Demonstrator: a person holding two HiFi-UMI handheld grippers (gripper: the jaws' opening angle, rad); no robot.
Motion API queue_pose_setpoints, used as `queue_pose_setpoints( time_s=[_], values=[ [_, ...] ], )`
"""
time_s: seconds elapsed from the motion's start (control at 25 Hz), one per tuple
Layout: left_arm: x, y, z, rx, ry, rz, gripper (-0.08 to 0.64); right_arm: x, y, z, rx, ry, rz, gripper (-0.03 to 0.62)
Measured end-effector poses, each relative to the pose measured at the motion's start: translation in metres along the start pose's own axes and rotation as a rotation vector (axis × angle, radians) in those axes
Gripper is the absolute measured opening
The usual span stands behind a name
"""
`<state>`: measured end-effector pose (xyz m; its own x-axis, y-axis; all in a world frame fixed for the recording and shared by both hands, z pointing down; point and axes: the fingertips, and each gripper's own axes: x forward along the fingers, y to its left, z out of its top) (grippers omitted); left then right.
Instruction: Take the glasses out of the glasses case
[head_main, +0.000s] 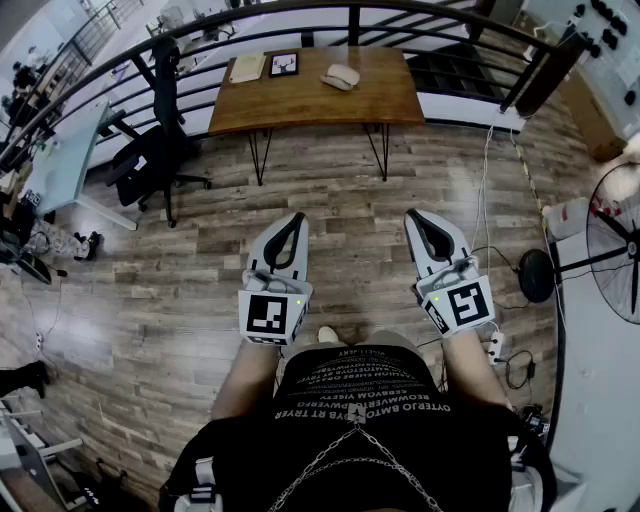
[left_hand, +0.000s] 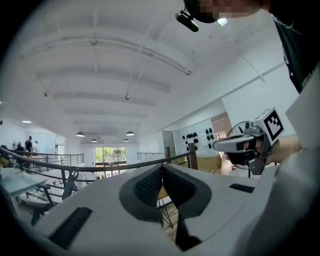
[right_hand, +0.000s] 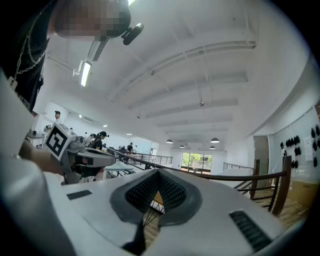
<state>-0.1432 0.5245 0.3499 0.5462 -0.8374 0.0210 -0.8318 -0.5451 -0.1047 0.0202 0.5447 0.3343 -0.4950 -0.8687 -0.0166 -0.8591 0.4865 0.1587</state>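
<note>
**Q:** Pale hard shell on the brown wooden table (head_main: 300, 105), across the floor: the glasses case (head_main: 341, 76)?

**A:** Confirmed. Lies near the table's middle, just right of a framed marker card (head_main: 284, 64). Lid apparently down, though too small to be sure. No glasses in view; presumably inside.

**Q:** State of the tongs?

**A:** Pressed together, both the left tongs (head_main: 293, 218) and the right tongs (head_main: 418, 215), with nothing between either pair. Held level, well apart from the case.

**Q:** Handling?

**A:** Probably light and rigid, and smooth enough to slide. Pin the base with one pair; lift the lid at its front edge with the other. Treat the glasses as fragile: take hold at the bridge or a temple arm, never on a lens. Pinch gently.
</note>
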Motion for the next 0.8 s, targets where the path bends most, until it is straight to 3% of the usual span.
queue_pose_setpoints(
  time_s=[0.28,0.52,0.8],
  values=[
    [-0.004,0.019,-0.007,-0.016,0.019,-0.007,0.026,0.011,0.015,-0.006,0.013,0.022,-0.002,0.015],
    [0.020,0.017,-0.017,-0.025,0.030,-0.018,0.026,0.016,-0.010,-0.020,0.029,0.031,-0.030,0.017],
    [0.059,0.022,-0.017,-0.022,0.039,0.003,0.026,0.041,-0.037,-0.037,0.024,0.044,0.001,0.017]
  ],
)
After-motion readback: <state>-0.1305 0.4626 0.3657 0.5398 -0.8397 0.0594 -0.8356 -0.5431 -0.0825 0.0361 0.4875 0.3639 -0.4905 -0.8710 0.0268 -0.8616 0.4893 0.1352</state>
